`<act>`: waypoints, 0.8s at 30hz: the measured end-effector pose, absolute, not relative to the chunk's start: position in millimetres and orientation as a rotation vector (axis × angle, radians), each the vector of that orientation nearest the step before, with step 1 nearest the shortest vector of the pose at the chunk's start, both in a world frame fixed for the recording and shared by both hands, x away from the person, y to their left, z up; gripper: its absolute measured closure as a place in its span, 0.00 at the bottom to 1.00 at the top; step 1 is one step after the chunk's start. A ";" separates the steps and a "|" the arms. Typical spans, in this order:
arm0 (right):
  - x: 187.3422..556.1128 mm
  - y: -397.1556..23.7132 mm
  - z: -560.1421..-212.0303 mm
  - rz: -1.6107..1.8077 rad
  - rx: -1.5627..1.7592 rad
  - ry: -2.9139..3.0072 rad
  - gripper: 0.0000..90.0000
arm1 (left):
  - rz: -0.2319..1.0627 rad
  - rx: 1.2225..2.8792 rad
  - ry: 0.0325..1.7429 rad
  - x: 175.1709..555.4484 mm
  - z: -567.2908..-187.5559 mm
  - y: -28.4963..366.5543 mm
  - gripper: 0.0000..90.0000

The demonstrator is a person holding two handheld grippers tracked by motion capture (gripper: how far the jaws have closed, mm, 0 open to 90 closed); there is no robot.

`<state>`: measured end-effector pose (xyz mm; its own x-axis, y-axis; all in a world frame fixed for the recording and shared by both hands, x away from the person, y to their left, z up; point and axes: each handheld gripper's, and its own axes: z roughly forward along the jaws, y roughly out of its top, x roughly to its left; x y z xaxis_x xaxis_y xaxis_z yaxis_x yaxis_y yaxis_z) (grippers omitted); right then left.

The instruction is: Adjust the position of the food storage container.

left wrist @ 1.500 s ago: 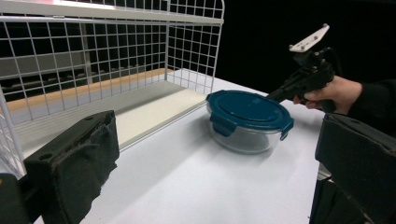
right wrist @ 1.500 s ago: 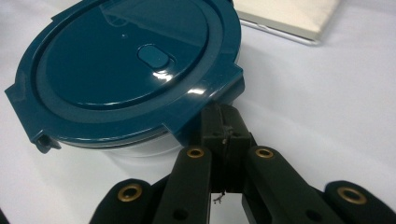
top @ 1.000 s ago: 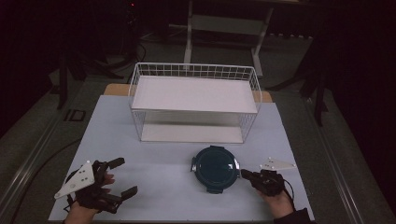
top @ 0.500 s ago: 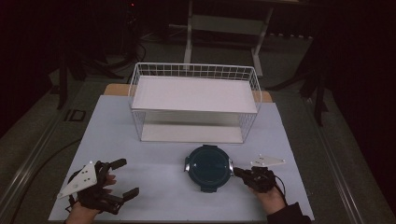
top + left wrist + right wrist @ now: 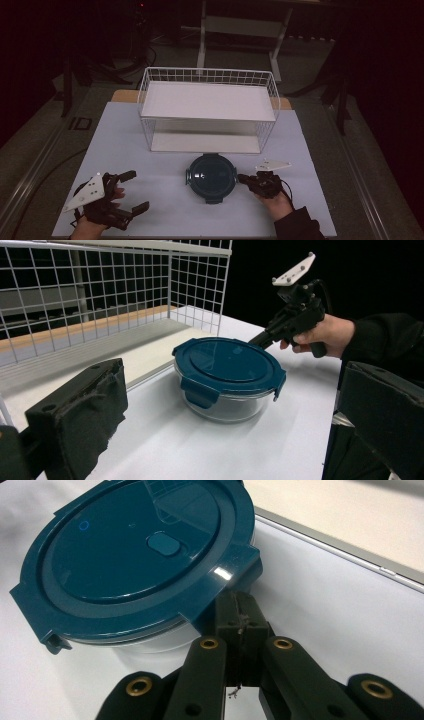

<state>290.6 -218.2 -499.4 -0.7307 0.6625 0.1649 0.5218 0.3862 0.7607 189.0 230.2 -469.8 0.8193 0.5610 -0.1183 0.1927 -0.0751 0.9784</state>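
A round glass container with a dark blue clip lid (image 5: 211,177) (image 5: 227,365) (image 5: 135,555) sits on the white table, in front of the wire basket. My right gripper (image 5: 241,178) (image 5: 239,600) (image 5: 256,341) is shut with nothing between its pads. Its tips press against the lid's clip on the container's right side. My left gripper (image 5: 139,191) rests at the front left, well apart from the container. It is open and empty, and in the left gripper view its jaws stand wide on either side of the container.
A white wire basket (image 5: 207,71) (image 5: 100,290) with a white floor panel stands behind the container at the table's middle back. The white table top (image 5: 150,160) ends at a wooden edge behind the basket. Dark floor and stands surround the table.
The right gripper has moved left, and the container has slid left in front of it. The left gripper has stayed where it was.
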 end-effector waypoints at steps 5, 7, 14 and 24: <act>291.3 -219.5 -497.1 1.278 1.056 2.468 1.00 | 0.335 1.645 0.604 189.2 -470.3 230.5 0.00; 289.7 -218.1 -496.2 1.271 1.052 2.464 1.00 | 0.334 1.646 0.603 189.3 -470.4 230.3 0.00; 284.7 -218.0 -494.0 1.279 1.046 2.468 1.00 | 0.335 1.650 0.601 189.3 -470.5 229.4 0.00; 279.0 -215.5 -496.3 1.333 1.047 2.494 1.00 | 0.328 1.654 0.601 190.1 -471.3 227.9 0.00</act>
<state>279.0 -215.5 -496.3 -0.7516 0.6280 0.2016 0.5165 0.3704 0.7720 190.1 227.9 -471.3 0.8217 0.5567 -0.1221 0.1992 -0.0798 0.9767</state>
